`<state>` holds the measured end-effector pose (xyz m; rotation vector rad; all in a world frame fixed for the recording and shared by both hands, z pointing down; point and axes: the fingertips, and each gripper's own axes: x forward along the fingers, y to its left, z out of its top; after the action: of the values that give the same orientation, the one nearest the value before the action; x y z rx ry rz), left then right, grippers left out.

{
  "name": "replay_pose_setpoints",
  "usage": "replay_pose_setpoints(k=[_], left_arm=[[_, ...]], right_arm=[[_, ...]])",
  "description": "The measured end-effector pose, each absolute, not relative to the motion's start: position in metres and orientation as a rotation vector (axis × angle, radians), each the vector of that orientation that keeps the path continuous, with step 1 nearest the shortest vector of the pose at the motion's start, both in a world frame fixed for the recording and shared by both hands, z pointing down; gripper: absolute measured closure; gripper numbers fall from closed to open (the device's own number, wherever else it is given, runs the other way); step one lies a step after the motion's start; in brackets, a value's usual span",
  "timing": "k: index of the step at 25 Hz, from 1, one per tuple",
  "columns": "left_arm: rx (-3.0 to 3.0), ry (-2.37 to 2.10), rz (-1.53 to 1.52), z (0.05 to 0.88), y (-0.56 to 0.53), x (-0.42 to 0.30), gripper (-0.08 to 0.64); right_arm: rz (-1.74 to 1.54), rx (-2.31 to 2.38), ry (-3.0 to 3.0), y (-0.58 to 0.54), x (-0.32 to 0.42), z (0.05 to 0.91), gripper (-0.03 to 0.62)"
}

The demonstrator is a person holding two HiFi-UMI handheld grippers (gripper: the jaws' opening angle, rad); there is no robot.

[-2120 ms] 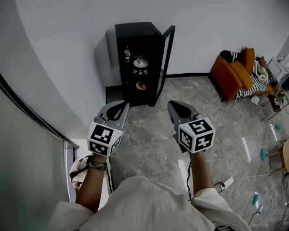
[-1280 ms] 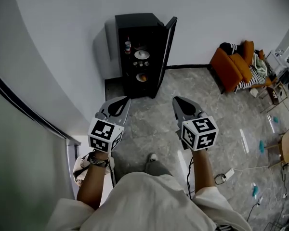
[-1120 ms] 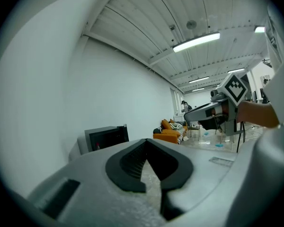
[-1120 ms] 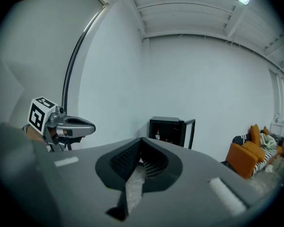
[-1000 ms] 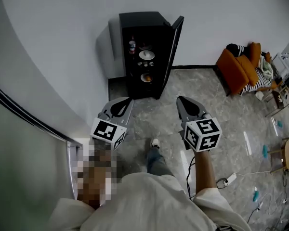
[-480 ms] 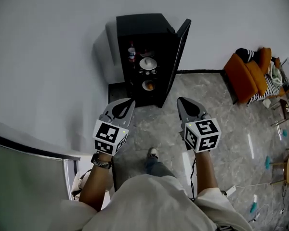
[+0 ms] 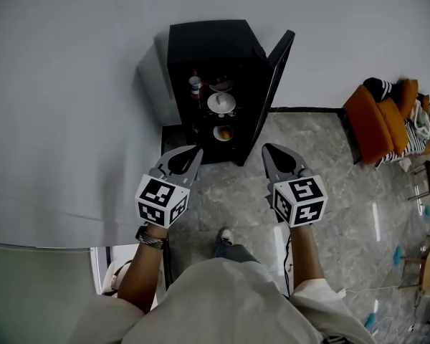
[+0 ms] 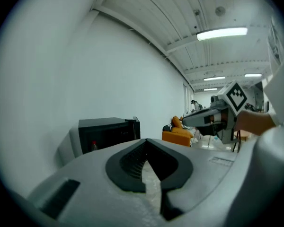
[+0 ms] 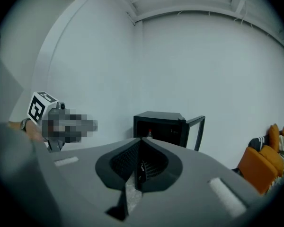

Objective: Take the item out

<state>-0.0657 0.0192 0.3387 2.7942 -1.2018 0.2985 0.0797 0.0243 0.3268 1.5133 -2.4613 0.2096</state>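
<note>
A black cabinet stands against the white wall with its glass door swung open to the right. On its shelves I see a red-capped bottle, a white dish and a bowl with something orange. My left gripper and right gripper are side by side in the air, short of the cabinet, both shut and empty. The left gripper view shows the left gripper and the cabinet well ahead. In the right gripper view, the right gripper points at the cabinet.
An orange armchair with striped cloth stands at the right by the wall. The floor is grey marble tile. The person's shoe shows between the grippers. Small furniture sits at the far right edge.
The person has stepped toward the cabinet, which now looks larger and closer. Both grippers stayed shut and level in front of the body.
</note>
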Motion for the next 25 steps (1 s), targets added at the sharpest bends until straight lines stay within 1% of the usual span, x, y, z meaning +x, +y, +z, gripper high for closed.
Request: replay_pose_setpoints(k=[5, 14, 18, 22, 25], left_arm=[[2.640, -1.149, 0.120, 0.346, -0.025, -0.053, 0.555], [2.464, -1.093, -0.040, 0.371, -0.089, -0.040, 0.555], [2.333, -0.946, -0.220, 0.385, -0.117, -0.033, 0.513], [2.264, -0.875, -0.246, 0.408, -0.151, -0.031, 0.486], [2.219, -0.814, -0.256, 0.427, -0.179, -0.026, 0.441]], right_arm=[[0.223, 1.466, -2.471, -0.015, 0.091, 0.336, 0.584], [0.274, 1.407, -2.481, -0.070, 0.097, 0.357, 0.584], [0.305, 1.396, -2.464, -0.092, 0.097, 0.369, 0.584], [0.327, 1.394, -2.444, -0.119, 0.093, 0.379, 0.584], [0.367, 1.411, -2.417, -0.141, 0.094, 0.390, 0.584]])
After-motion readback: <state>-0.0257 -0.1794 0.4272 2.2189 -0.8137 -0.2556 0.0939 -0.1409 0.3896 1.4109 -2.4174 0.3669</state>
